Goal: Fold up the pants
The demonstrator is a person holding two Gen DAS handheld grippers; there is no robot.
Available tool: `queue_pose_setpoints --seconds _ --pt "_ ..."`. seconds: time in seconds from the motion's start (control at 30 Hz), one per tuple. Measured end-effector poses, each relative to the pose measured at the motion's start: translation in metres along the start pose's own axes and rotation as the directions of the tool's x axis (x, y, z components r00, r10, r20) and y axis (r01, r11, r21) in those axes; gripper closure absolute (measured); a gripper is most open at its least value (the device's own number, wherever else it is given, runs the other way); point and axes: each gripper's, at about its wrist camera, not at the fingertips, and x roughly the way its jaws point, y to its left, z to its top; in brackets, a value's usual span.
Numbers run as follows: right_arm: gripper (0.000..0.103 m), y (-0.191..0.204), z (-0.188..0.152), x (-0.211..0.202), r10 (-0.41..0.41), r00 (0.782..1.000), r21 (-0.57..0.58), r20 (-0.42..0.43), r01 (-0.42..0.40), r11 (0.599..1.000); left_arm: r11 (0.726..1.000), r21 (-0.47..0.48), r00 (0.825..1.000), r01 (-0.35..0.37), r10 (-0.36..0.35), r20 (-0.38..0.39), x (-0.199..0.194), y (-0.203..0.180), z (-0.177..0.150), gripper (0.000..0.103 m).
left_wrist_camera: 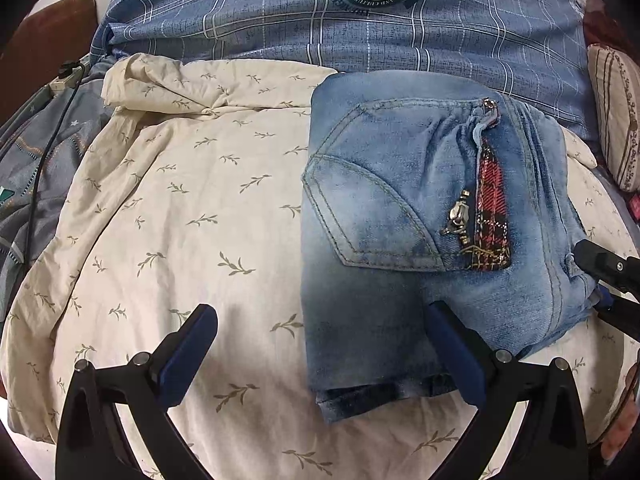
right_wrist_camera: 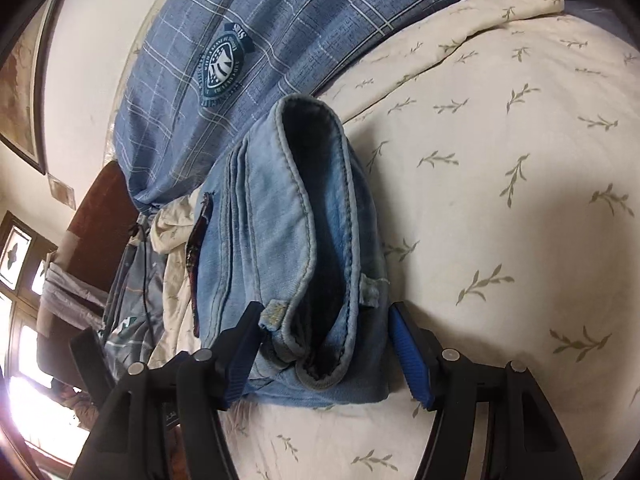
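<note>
Light blue denim pants (left_wrist_camera: 384,216) lie folded into a compact bundle on a cream leaf-print quilt (left_wrist_camera: 180,208); a back pocket, a zipper and a red plaid patch face up. My left gripper (left_wrist_camera: 324,344) is open just in front of the bundle, its right finger (left_wrist_camera: 456,356) over the denim's near edge. My right gripper (right_wrist_camera: 324,348) is open, its jaws on either side of the waistband end of the pants (right_wrist_camera: 304,240), not pinching it. The right gripper's tip also shows in the left wrist view (left_wrist_camera: 600,264) at the bundle's right side.
A blue plaid pillow (left_wrist_camera: 320,20) with a round badge lies behind the quilt. A striped cushion (left_wrist_camera: 616,120) sits at the right. A black cable (left_wrist_camera: 44,152) and grey bedding are at the left edge. A wall and a dark headboard (right_wrist_camera: 100,216) show in the right wrist view.
</note>
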Motion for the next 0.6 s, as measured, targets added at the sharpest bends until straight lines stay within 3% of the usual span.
queue_pose_setpoints --seconds 0.13,0.23,0.37,0.6 --pt "0.036 0.0 -0.003 -0.003 0.018 1.0 -0.004 -0.018 -0.018 1.0 1.0 0.013 1.0 -0.012 0.012 0.017 -0.006 0.0 0.0 0.0" --pt "0.036 -0.001 0.0 -0.007 0.029 0.999 0.015 -0.02 -0.029 0.999 0.997 0.057 0.995 -0.06 0.055 0.089 -0.022 -0.006 -0.001 0.0" --pt "0.036 0.012 0.003 -0.024 -0.019 0.997 -0.061 0.071 0.024 0.998 0.991 0.105 0.984 -0.08 0.061 0.17 -0.046 -0.014 0.001 0.0" --pt "0.036 0.034 0.004 -0.039 -0.035 0.98 -0.134 0.196 0.062 0.989 0.992 0.095 0.96 -0.086 0.057 0.273 -0.082 -0.011 0.016 0.0"
